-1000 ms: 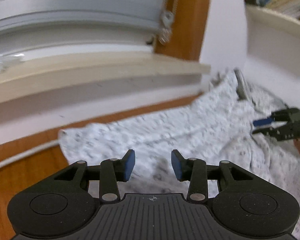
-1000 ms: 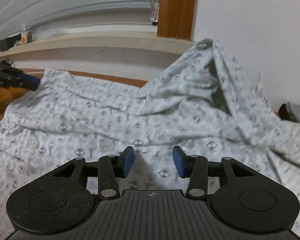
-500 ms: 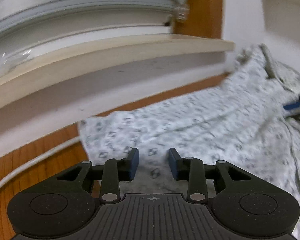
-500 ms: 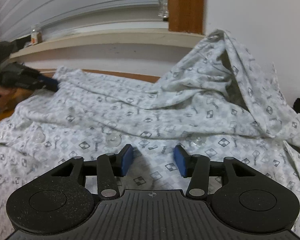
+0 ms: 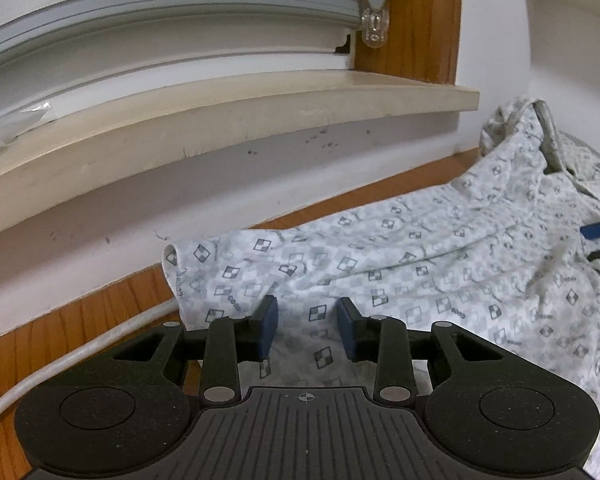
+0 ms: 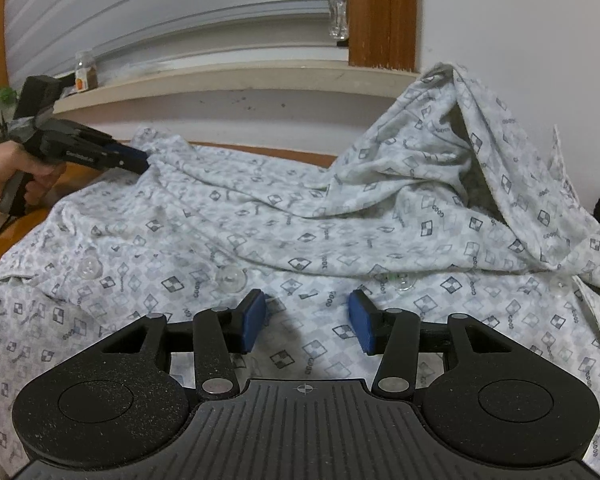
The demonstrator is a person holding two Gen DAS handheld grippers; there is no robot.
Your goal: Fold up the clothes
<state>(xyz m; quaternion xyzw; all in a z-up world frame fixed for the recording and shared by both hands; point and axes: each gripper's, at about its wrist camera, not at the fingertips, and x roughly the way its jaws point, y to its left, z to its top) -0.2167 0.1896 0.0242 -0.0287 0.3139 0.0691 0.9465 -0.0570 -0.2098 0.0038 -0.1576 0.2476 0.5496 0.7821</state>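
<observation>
The left gripper (image 5: 306, 328) hung low over the near left corner of the patterned shirt (image 5: 400, 264), its blue pads partly apart with cloth lying under the gap but not pinched between them. Seen from the right wrist view, the same gripper (image 6: 138, 160) sat at the far left edge of the garment, tips at the fabric's hem, gripped by a hand (image 6: 8, 176); whether the tips actually touched the cloth could not be told from there. The right gripper (image 6: 306, 326) stood somewhat wider, also empty, poised above the button placket, where clear buttons (image 6: 230, 278) ran in a row just beyond its pads.

The shirt lay spread across the wooden surface (image 5: 100, 312), still rumpled, with one portion heaped up against the wall (image 6: 500, 20) below the window sill (image 5: 220, 108) at the right. A white cable (image 5: 80, 356) ran along the surface beside the left corner.

By the look of it, the work was at the laying-out stage: neither hand held anything, and no fold had been made. The next move probably called for the left gripper to settle onto the corner edge and close on a single layer, while the right took hold near the raised heap, so the two could pull the garment flat. Grabbing several layers at once would likely drag wrinkles along.
</observation>
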